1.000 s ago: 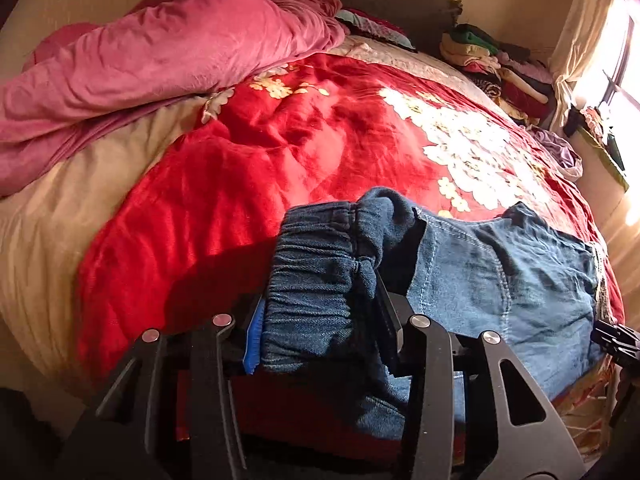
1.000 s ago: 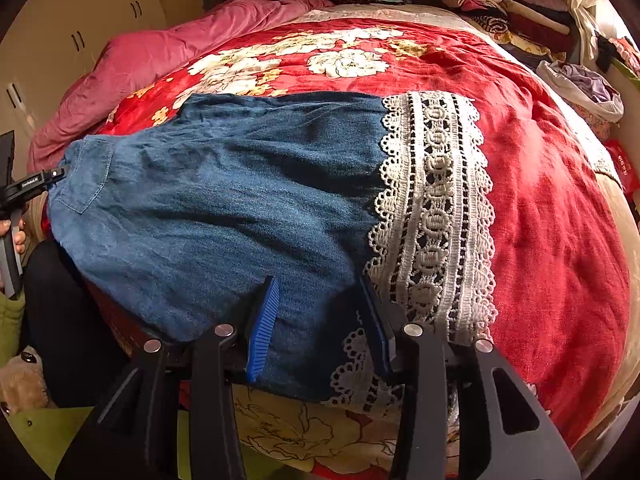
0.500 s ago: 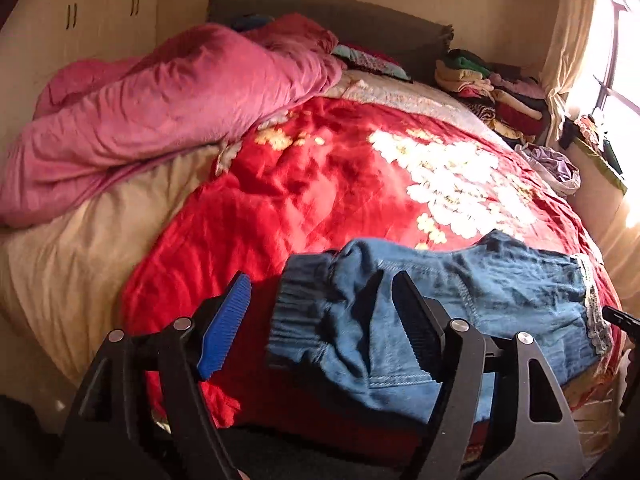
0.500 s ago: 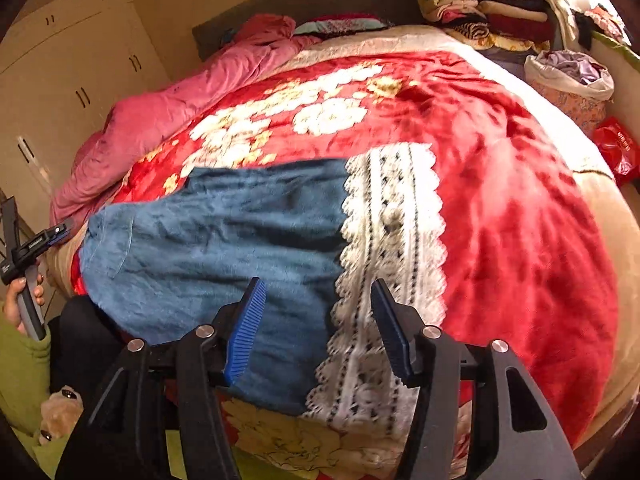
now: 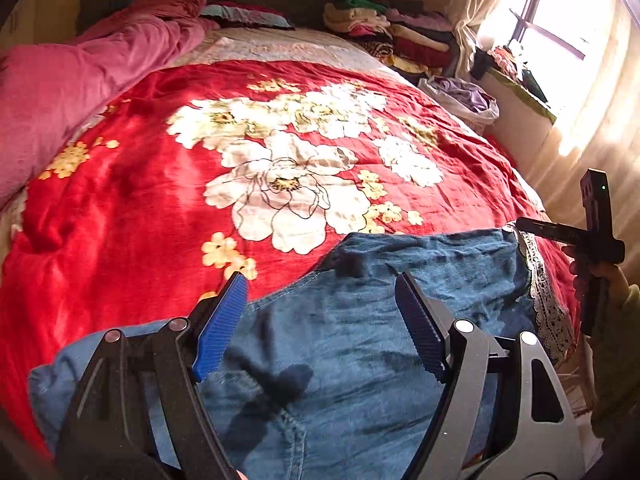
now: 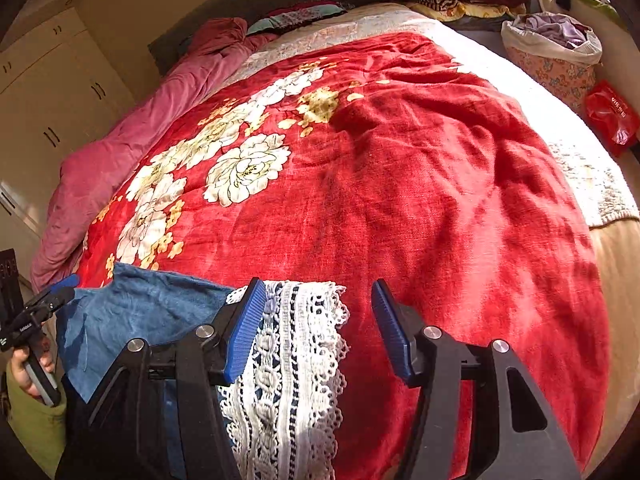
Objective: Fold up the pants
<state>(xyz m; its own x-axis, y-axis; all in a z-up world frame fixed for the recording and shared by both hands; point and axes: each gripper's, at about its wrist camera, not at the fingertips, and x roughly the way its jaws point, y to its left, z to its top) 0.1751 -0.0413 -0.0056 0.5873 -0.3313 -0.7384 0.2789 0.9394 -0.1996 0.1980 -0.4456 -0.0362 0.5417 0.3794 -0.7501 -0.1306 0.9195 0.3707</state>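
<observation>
1. The pants [image 5: 360, 340] are blue denim cloth, matt and softly brushed, with stitched seams.
2. Their lace hem [image 6: 296, 360] is white openwork crochet-like trim, rough and holed.
3. The blanket [image 5: 140, 208] on the bed is red plush cloth with a slight sheen and printed white flowers.
4. The quilt [image 5: 60, 80] is pink cloth, matt and rumpled.
5. The left gripper [image 5: 320, 328] has a matt black plastic frame, shiny metal pins, and ribbed pads [image 5: 220, 320] of blue rubbery look on its jaws.
6. The right gripper [image 6: 320, 320] is of the same make.
7. The red bag [image 6: 610, 120] looks like glossy plastic.
</observation>
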